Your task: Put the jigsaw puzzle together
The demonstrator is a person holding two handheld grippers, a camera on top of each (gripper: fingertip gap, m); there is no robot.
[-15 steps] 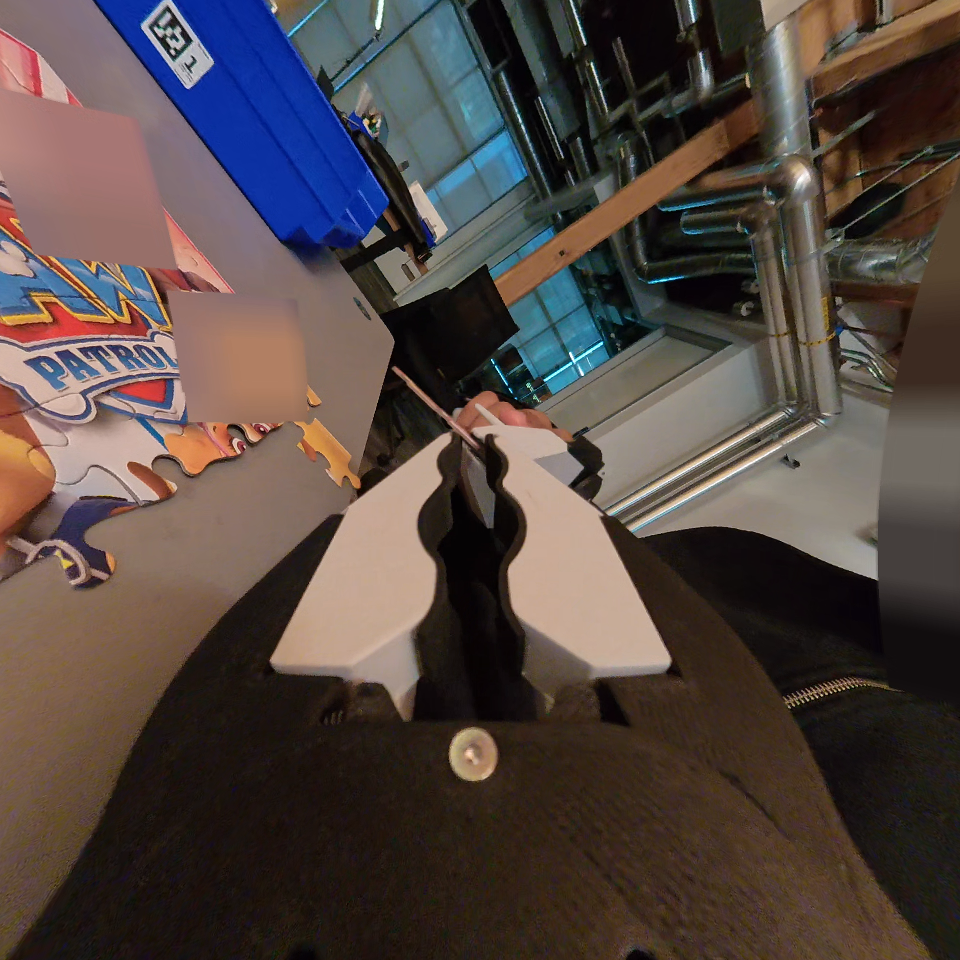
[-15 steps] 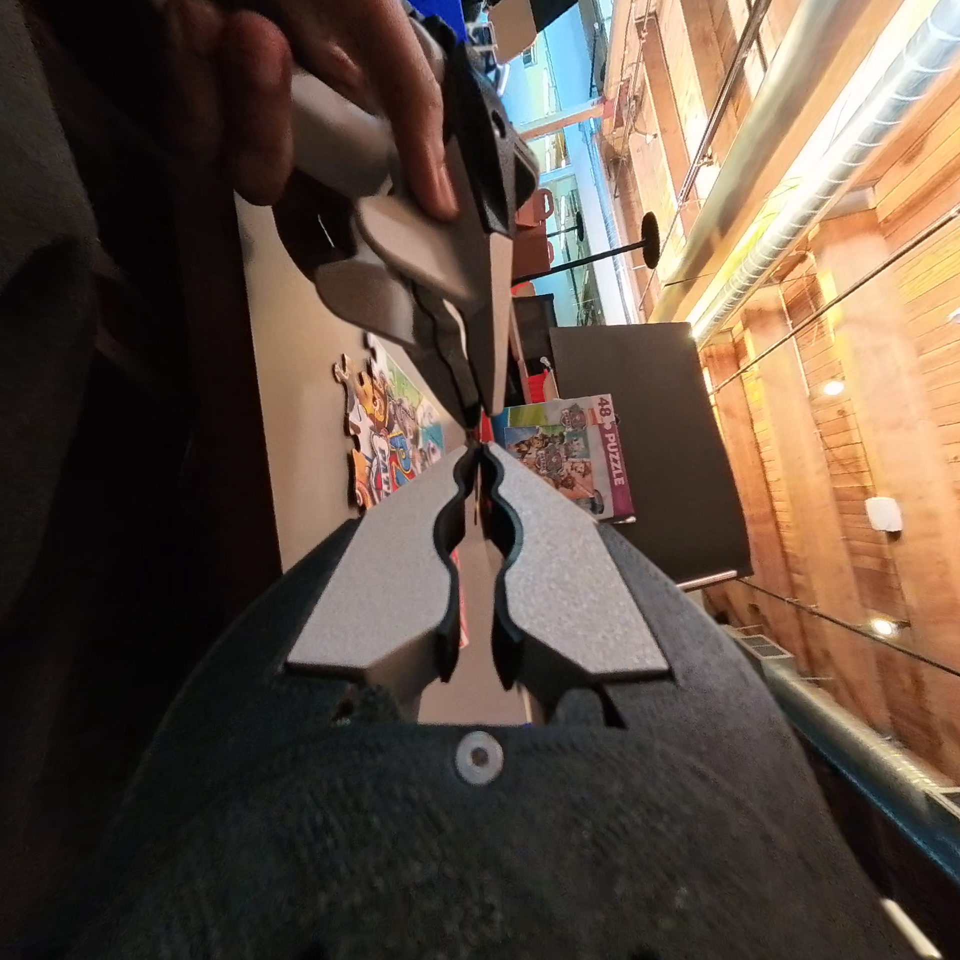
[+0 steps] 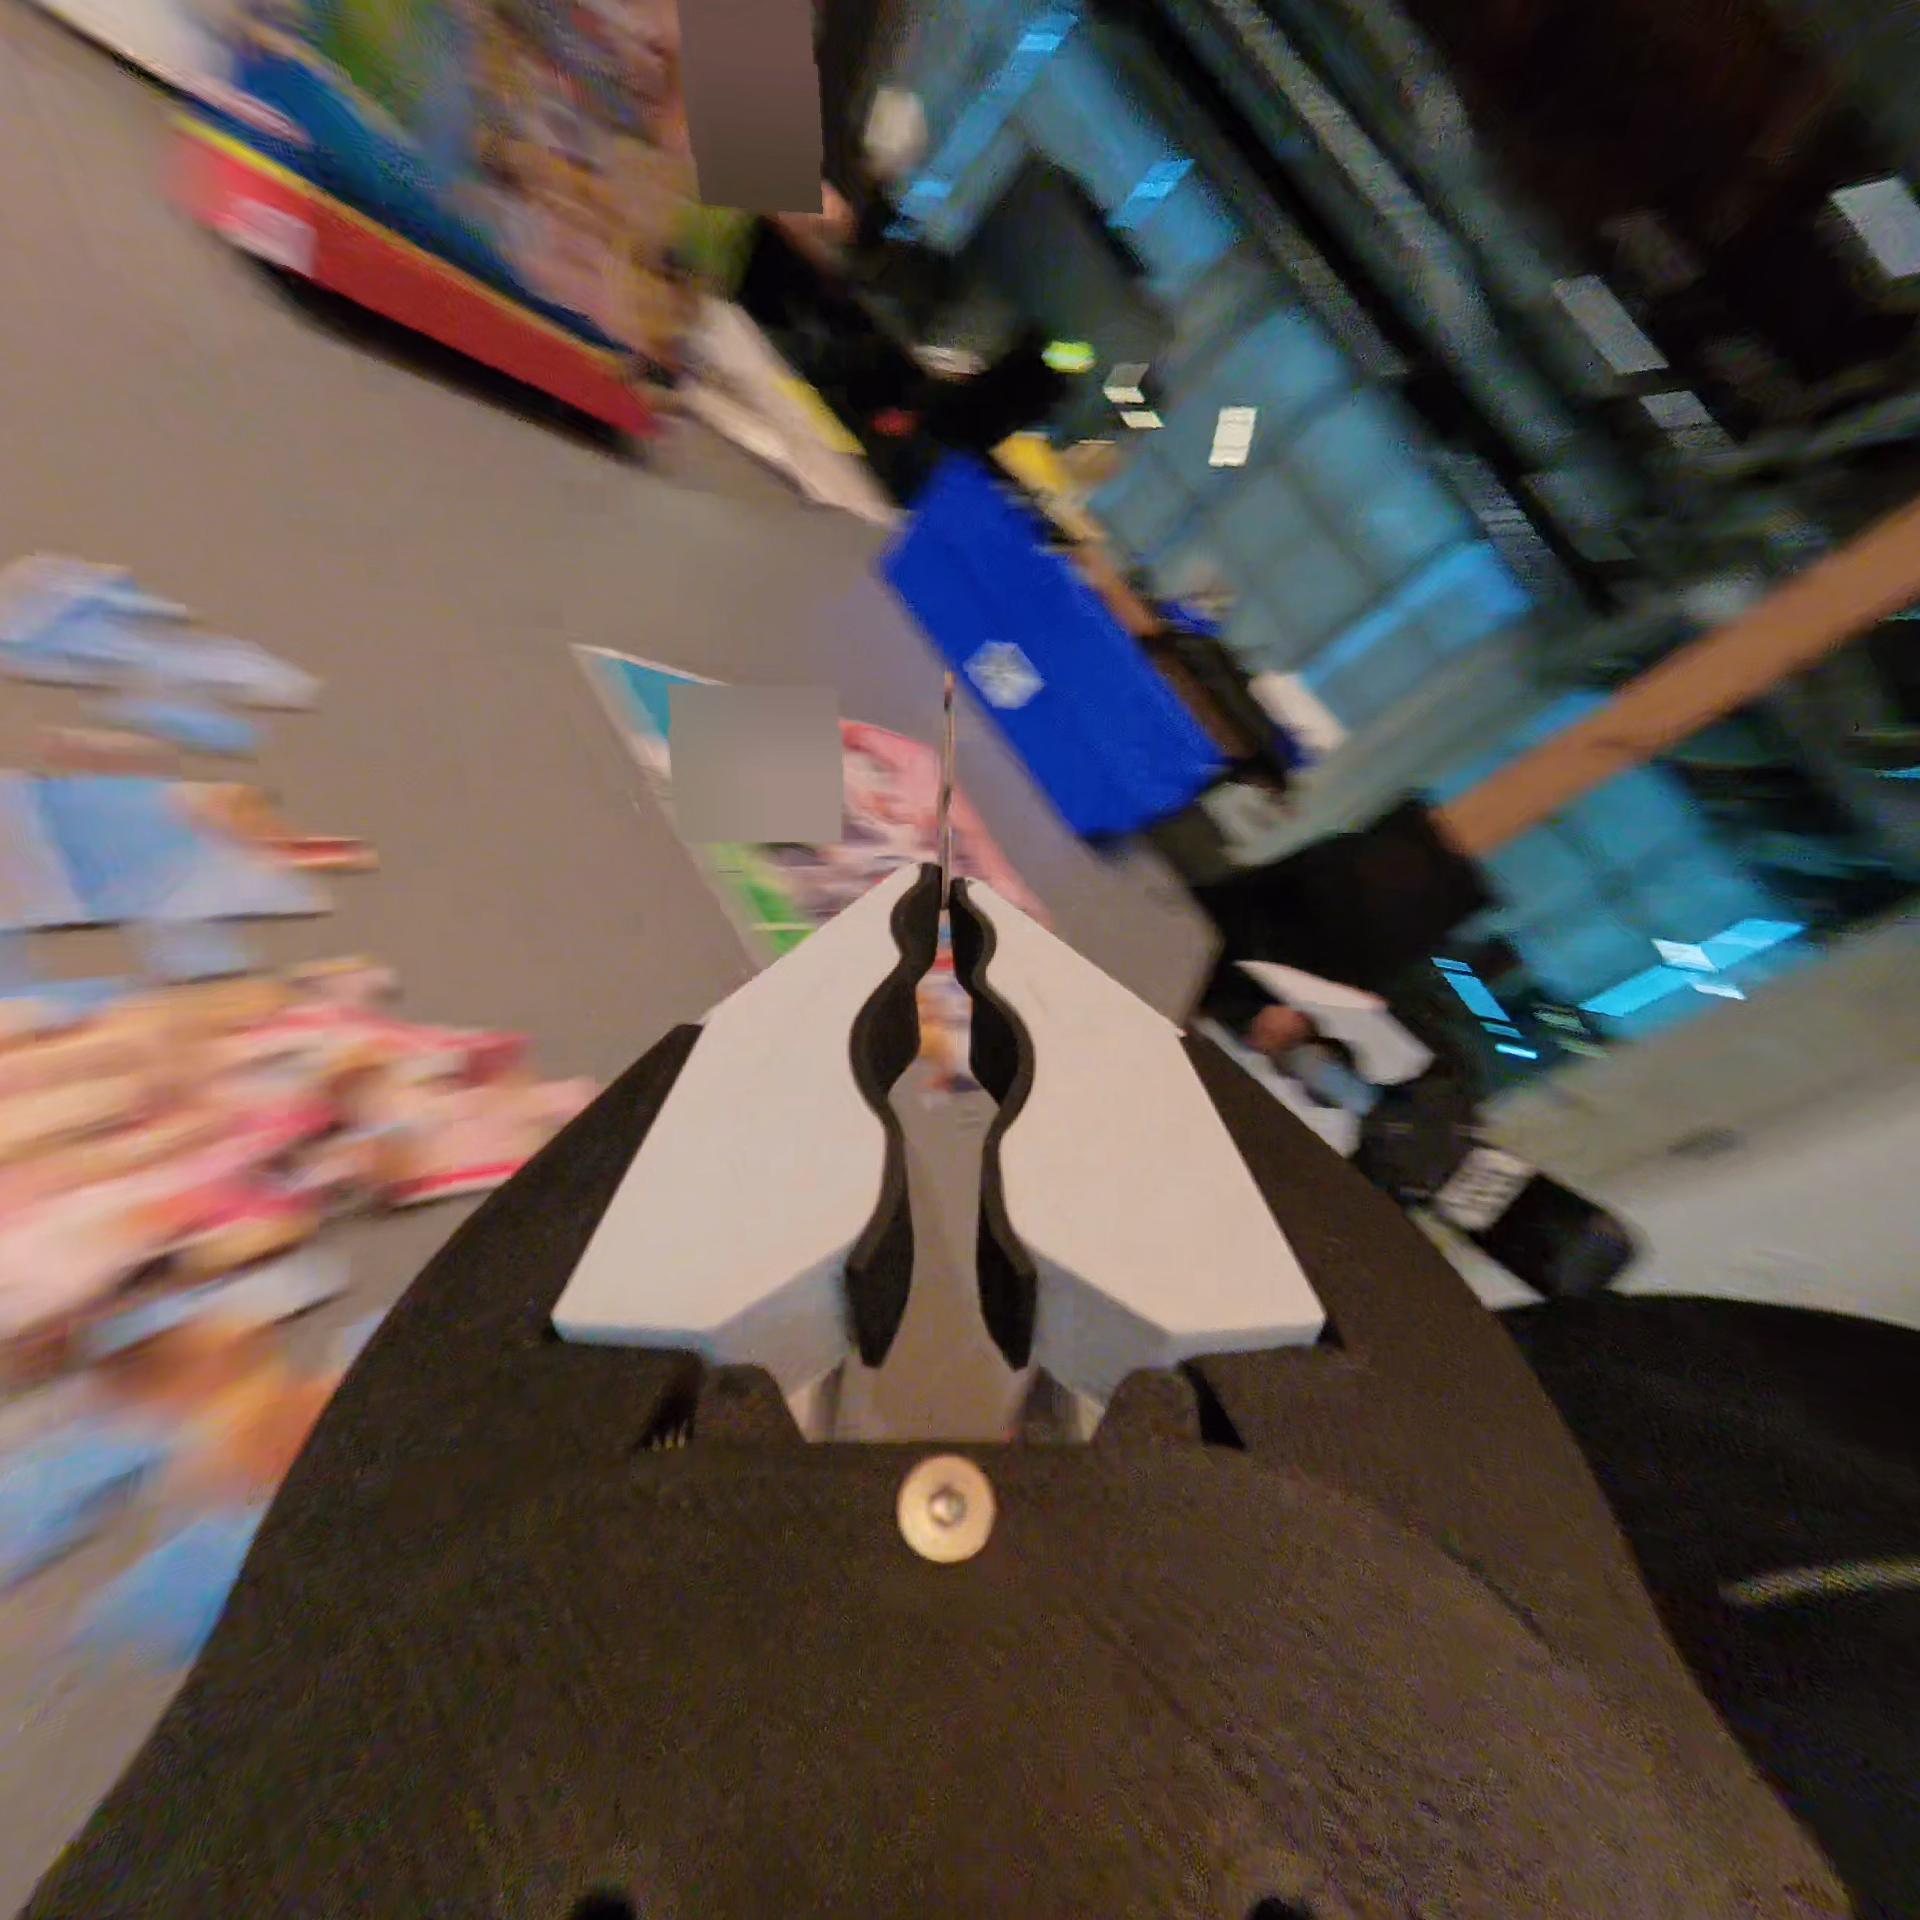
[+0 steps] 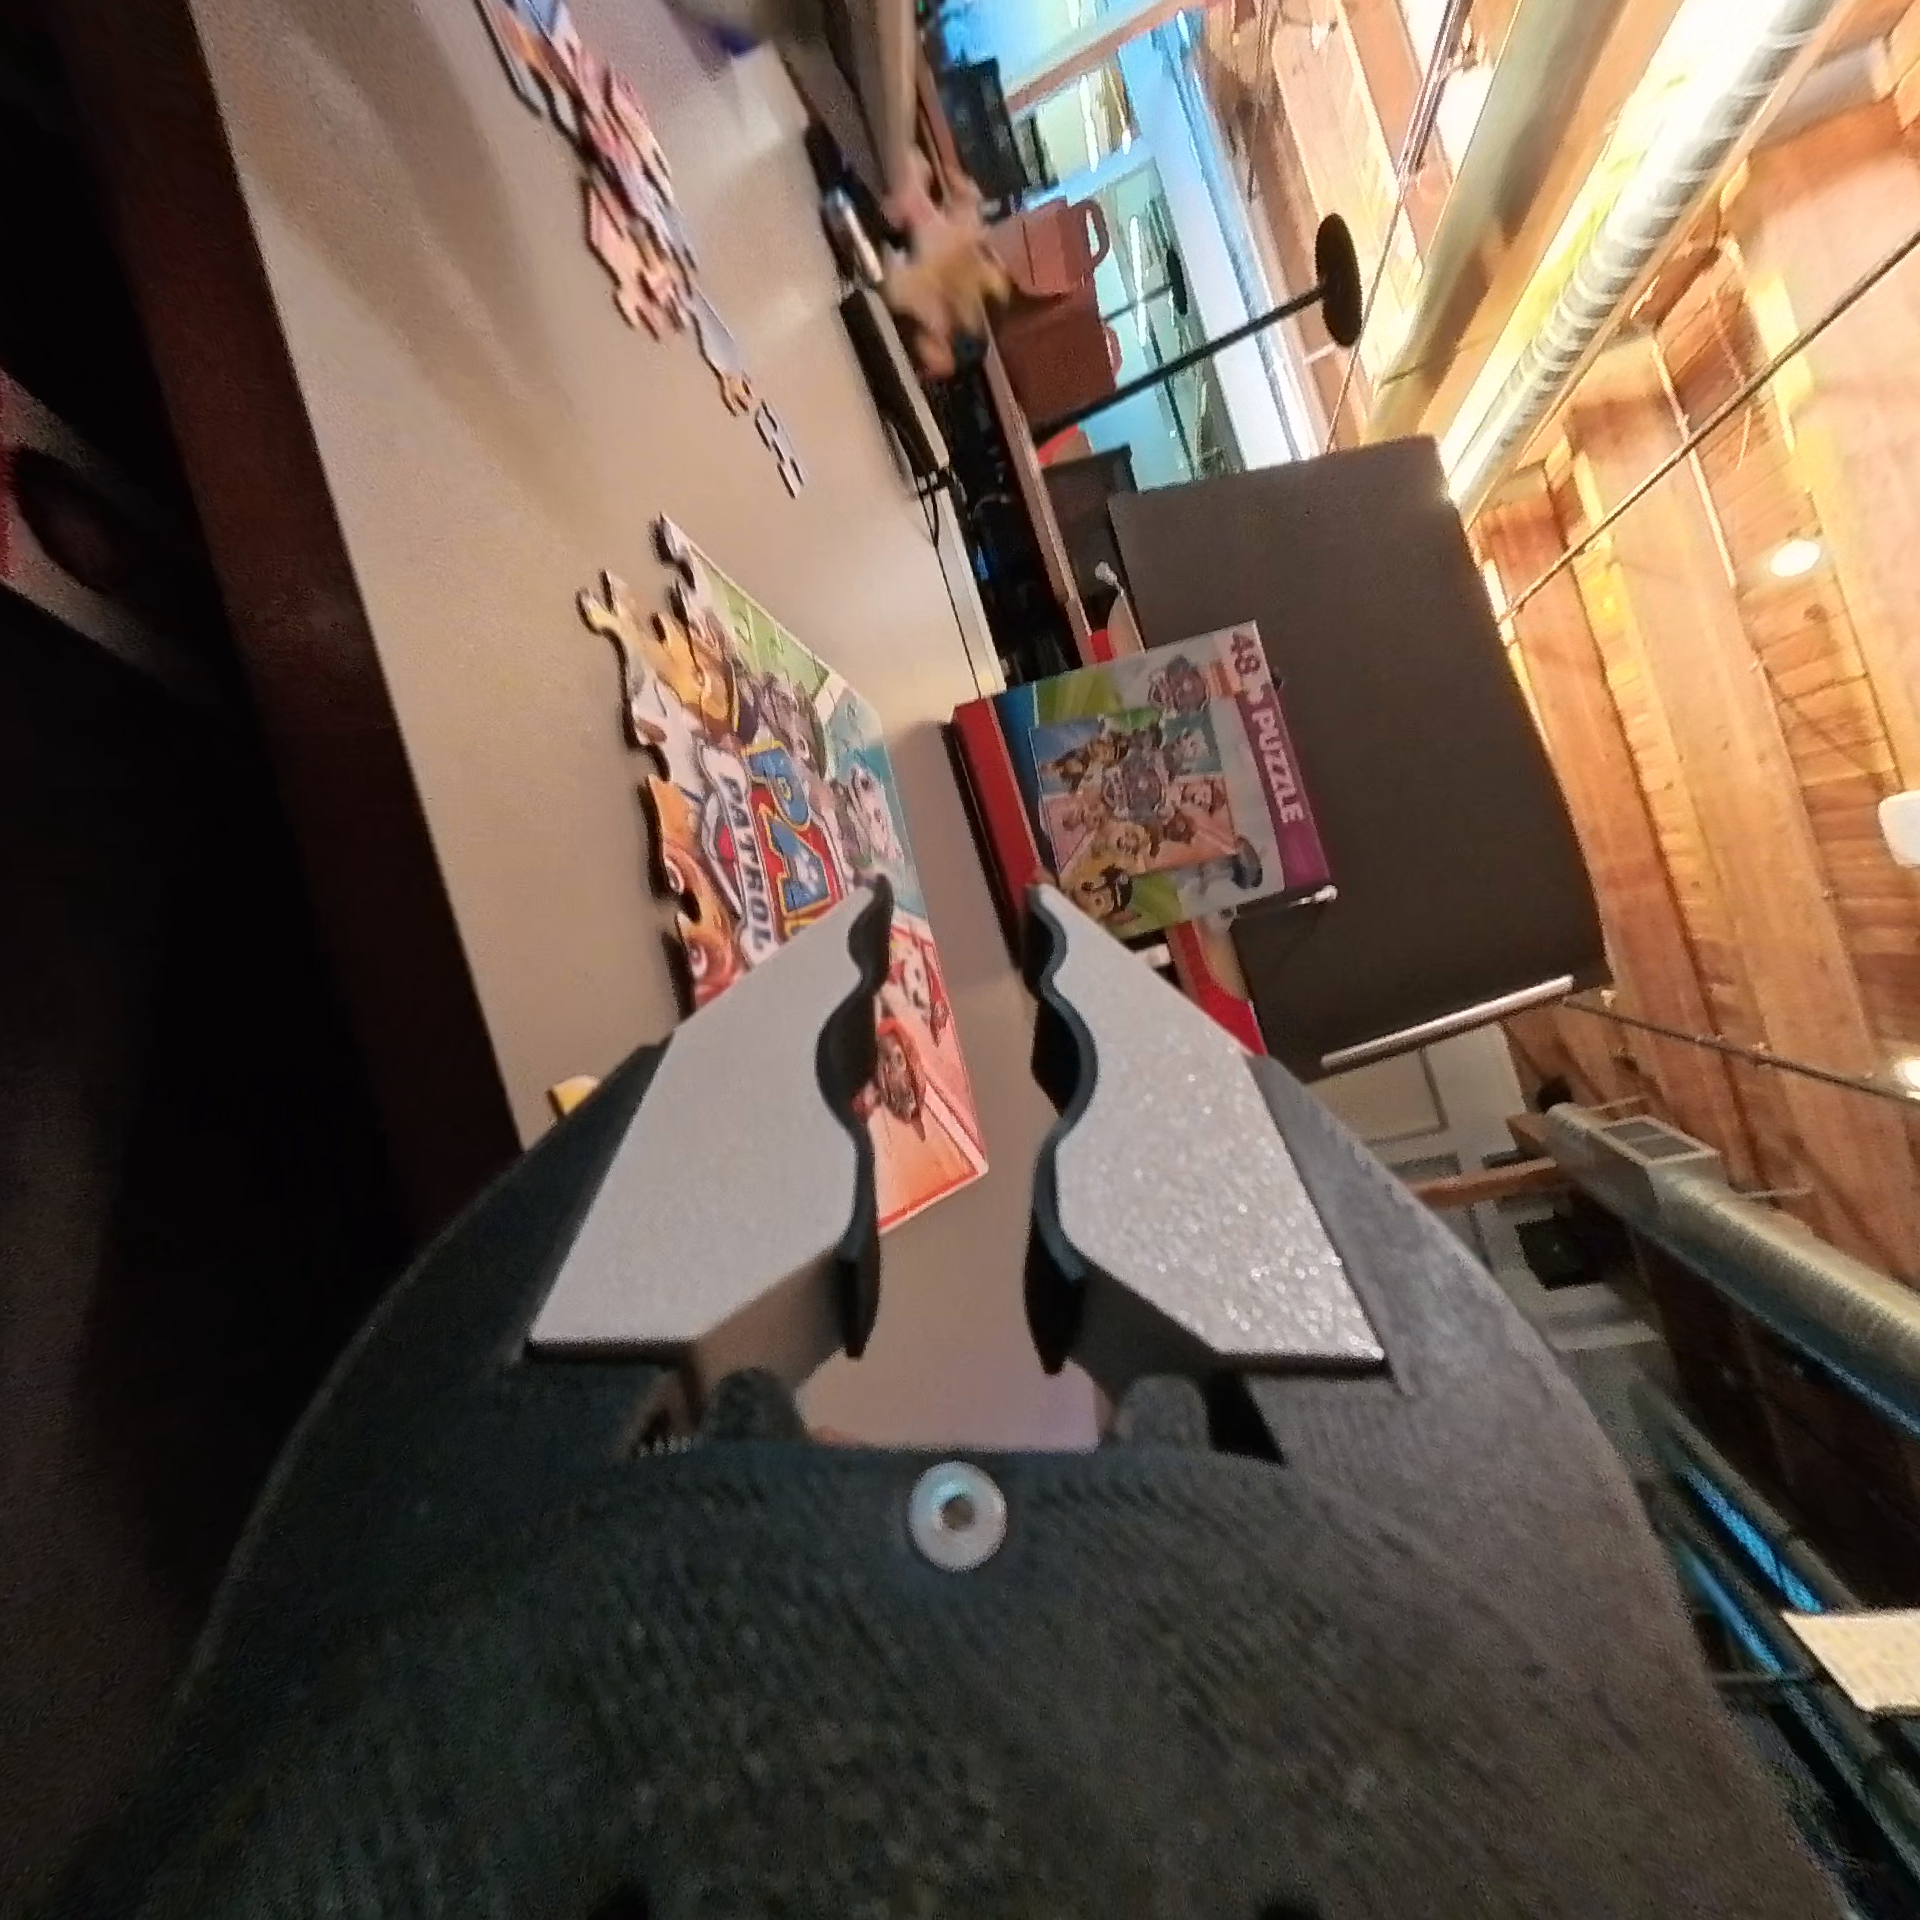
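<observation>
Cardboard puzzle piece (image 3: 945, 769) pinched edge-on in left jaws; right jaws apart, bare, over puzzle (image 4: 769, 790).

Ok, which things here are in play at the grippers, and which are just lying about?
In play:
- left gripper, fingers shut on a thin flat piece seen edge-on
- right gripper, open and bare, nearest the part-built puzzle

Lying about:
- puzzle box
- blue bin
- loose joined pieces

Printed lettering marks the puzzle box (image 4: 1174, 769) and puzzle (image 4: 769, 810).
</observation>
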